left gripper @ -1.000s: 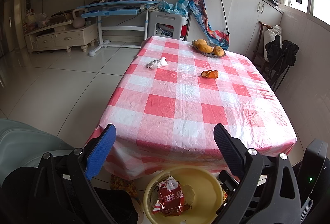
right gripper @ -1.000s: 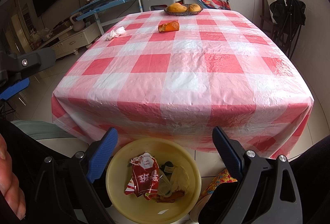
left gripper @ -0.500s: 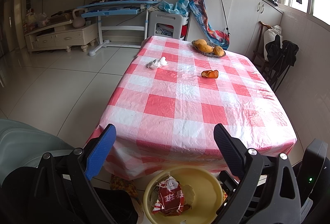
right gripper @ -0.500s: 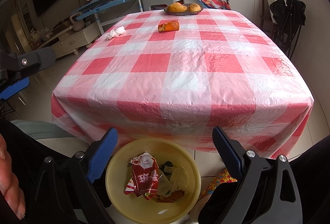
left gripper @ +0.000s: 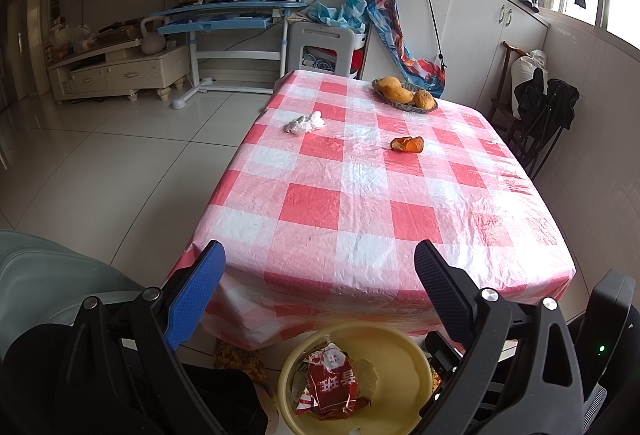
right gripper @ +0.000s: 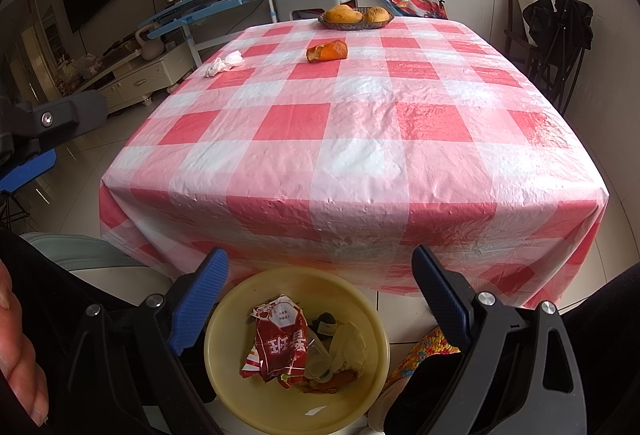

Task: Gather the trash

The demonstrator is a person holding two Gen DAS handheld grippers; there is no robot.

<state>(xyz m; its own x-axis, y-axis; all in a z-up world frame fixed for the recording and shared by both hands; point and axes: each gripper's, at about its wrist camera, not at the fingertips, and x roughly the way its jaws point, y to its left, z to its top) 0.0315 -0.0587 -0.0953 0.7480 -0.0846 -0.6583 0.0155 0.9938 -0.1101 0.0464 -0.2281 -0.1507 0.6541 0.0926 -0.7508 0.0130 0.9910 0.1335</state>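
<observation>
Tissue wad (left gripper: pixel 305 123), peel (left gripper: pixel 407 144) — tabletop.

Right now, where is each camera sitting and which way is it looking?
Left wrist: on the left gripper, low before the table, facing its length; open jaws show.
Right wrist: on the right gripper, above the yellow bin; open jaws and a hand show.
Shared: bin, orange peel, white tissue, fruit basket.
</observation>
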